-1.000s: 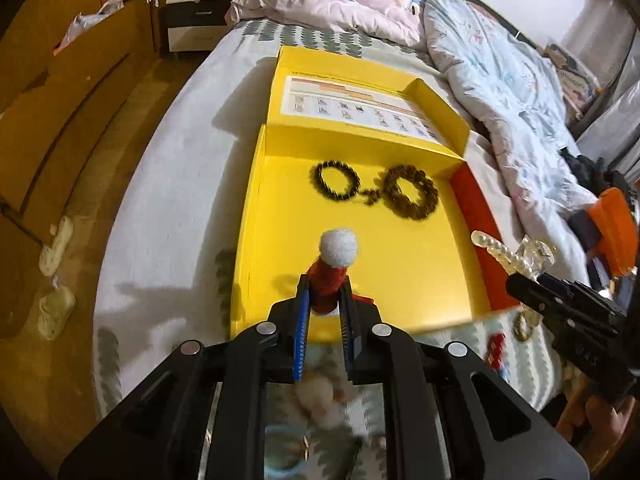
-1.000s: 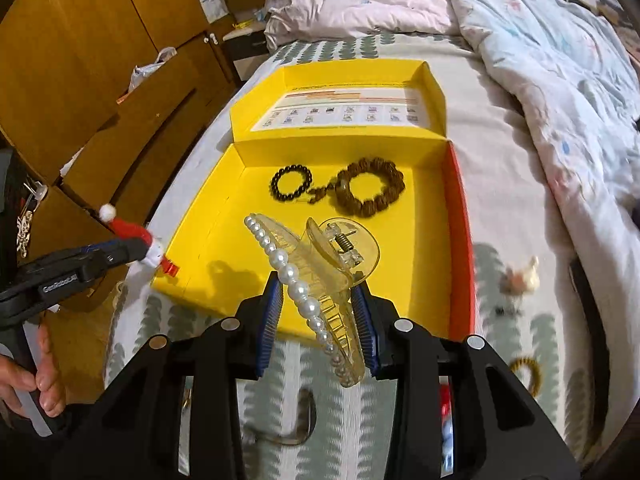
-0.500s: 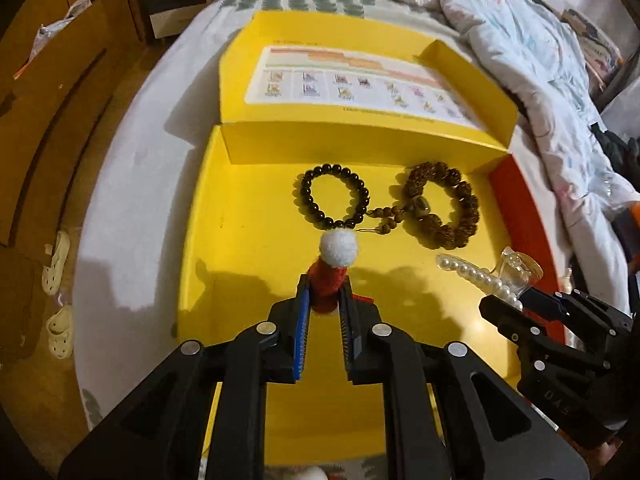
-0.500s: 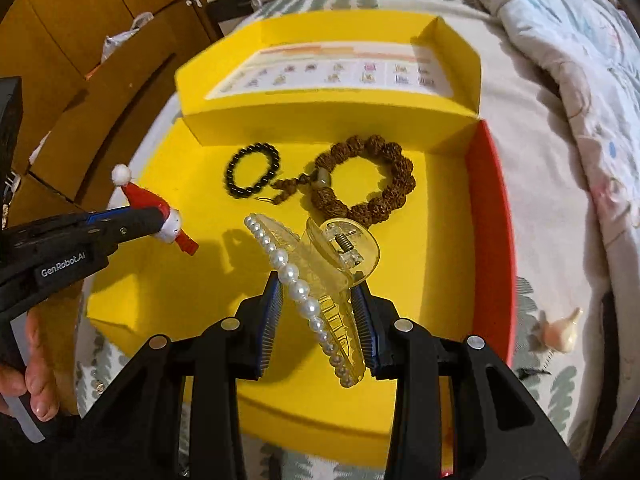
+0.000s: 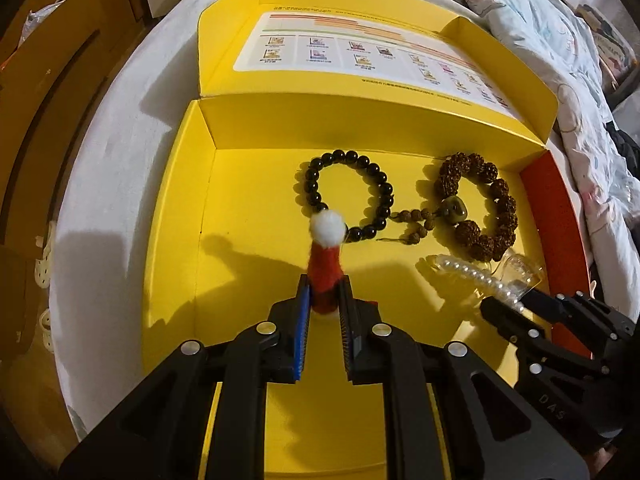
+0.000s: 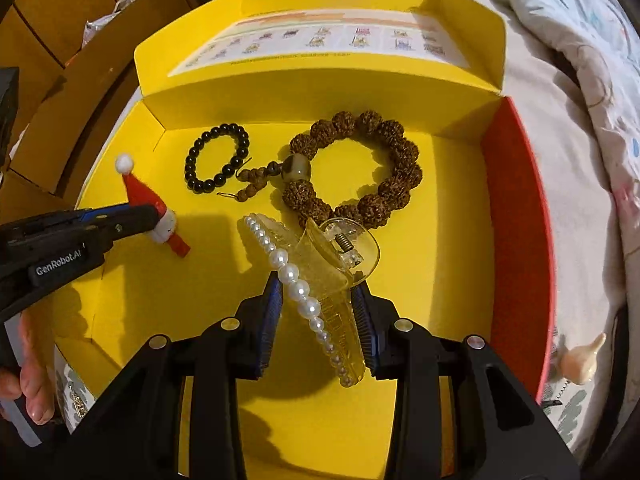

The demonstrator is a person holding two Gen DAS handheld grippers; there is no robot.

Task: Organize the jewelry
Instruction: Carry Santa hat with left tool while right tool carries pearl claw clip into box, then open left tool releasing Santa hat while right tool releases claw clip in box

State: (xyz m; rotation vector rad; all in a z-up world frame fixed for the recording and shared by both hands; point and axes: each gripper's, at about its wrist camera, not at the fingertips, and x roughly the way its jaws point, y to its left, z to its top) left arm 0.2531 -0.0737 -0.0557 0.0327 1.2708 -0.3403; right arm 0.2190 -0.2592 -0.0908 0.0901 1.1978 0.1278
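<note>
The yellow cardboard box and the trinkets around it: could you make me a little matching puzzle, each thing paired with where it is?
Things:
1. Black round-bead bracelet
2. Clear plastic hair claw with a pearl row
3. Red felt Santa-hat clip with a white pompom
4. Brown knobbly seed-bead bracelet

Places:
A. Held in the left hand-held gripper
B. Lying in the yellow cardboard box, nearer its red side
C. Held in the right hand-held gripper
D. Lying in the box, nearer its yellow side

Pairs: 1-D, 2-C, 3-A, 4-B
</note>
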